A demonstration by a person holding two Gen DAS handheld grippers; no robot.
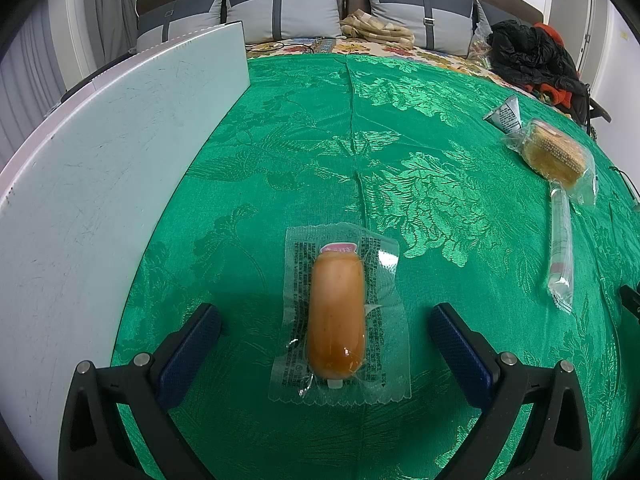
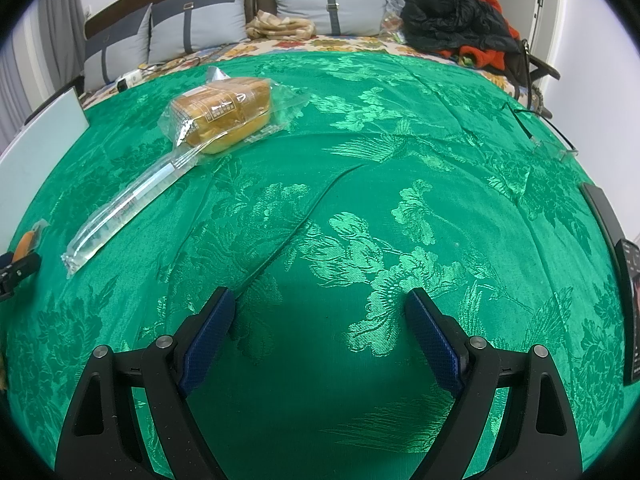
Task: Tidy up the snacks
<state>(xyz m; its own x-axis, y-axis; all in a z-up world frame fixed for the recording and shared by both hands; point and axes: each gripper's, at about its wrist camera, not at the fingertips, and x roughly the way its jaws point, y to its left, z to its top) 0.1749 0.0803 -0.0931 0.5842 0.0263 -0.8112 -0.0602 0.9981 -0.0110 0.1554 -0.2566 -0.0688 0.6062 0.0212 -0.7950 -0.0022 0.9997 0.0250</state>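
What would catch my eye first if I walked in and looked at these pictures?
Probably the shiny green cloth that fills both views. On it, a wrapped sausage lies between the open fingers of the left gripper. Farther right sit a wrapped cake and a long clear packet, while the open right gripper has only cloth between its fingers.

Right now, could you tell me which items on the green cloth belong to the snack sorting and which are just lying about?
Snacks to sort:
sausage pack
bread pack
long clear packet
small foil packet

Lying about:
glasses
clothes pile
white board
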